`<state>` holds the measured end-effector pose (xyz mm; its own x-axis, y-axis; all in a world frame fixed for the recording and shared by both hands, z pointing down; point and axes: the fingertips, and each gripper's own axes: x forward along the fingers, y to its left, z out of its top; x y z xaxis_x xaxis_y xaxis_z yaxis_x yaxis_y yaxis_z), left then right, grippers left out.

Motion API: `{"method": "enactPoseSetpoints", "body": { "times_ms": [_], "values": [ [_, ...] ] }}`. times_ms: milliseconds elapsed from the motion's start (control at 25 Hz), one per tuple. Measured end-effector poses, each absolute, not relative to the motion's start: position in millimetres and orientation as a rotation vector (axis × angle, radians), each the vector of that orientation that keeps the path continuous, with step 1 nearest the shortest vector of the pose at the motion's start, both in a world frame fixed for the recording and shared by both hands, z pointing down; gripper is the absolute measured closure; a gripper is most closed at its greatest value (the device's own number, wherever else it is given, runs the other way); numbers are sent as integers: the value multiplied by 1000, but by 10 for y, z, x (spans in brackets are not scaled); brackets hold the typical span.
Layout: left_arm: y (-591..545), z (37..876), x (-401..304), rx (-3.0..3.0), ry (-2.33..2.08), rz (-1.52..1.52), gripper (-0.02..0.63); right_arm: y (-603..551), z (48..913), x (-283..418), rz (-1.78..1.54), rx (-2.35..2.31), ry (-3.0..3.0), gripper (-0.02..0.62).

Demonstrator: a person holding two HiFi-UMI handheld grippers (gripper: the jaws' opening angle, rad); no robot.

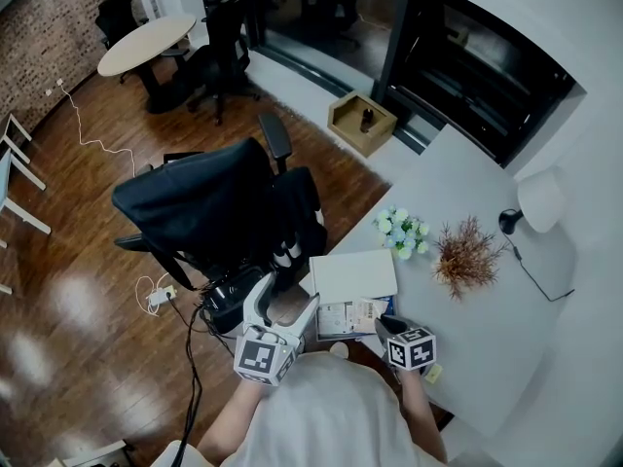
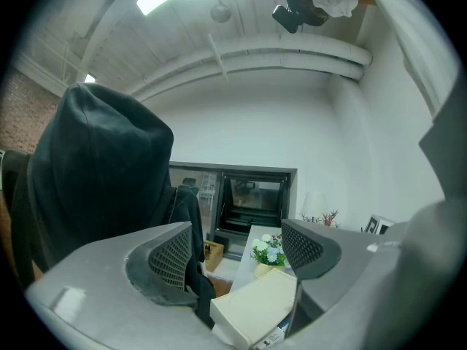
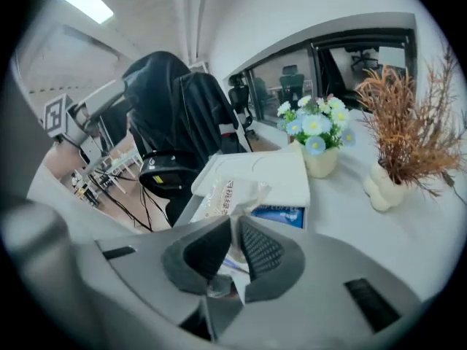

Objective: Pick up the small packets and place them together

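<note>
A small white printed packet (image 3: 232,194) stands pinched between the pads of my right gripper (image 3: 233,232), which is shut on it. In the head view that gripper (image 1: 387,327) is at the desk's near edge, beside more pale packets (image 1: 348,316) lying in front of a white box (image 1: 352,275). A blue packet (image 3: 279,214) lies under the box's (image 3: 259,169) near edge. My left gripper (image 1: 284,305) is off the desk's left side; its jaws (image 2: 237,250) stand open and hold nothing, with the white box (image 2: 255,306) seen low between them.
A pot of pale flowers (image 1: 402,232), a dried brown plant (image 1: 465,256) and a white lamp (image 1: 538,200) stand further back on the white desk (image 1: 458,183). An office chair draped with a black jacket (image 1: 209,207) is close on the left. A wooden crate (image 1: 362,122) sits on the floor.
</note>
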<state>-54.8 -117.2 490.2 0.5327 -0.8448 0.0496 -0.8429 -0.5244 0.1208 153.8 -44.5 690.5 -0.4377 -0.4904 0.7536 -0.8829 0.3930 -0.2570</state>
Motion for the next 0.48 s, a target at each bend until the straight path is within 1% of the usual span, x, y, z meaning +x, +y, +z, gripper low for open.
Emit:
{"method": "enactPoseSetpoints", "body": {
  "times_ms": [160, 280, 480],
  "values": [
    [-1185, 4875, -561, 2632, -1467, -27, 238, -850, 6744, 1349, 800, 1238, -2196, 546],
    [-1178, 4855, -572, 2641, -1471, -29, 238, -1134, 6863, 1123, 770, 1206, -2215, 538],
    [-1164, 4804, -605, 2640, -1493, -33, 238, -1328, 7196, 832, 808, 1095, -2175, 529]
  ]
}}
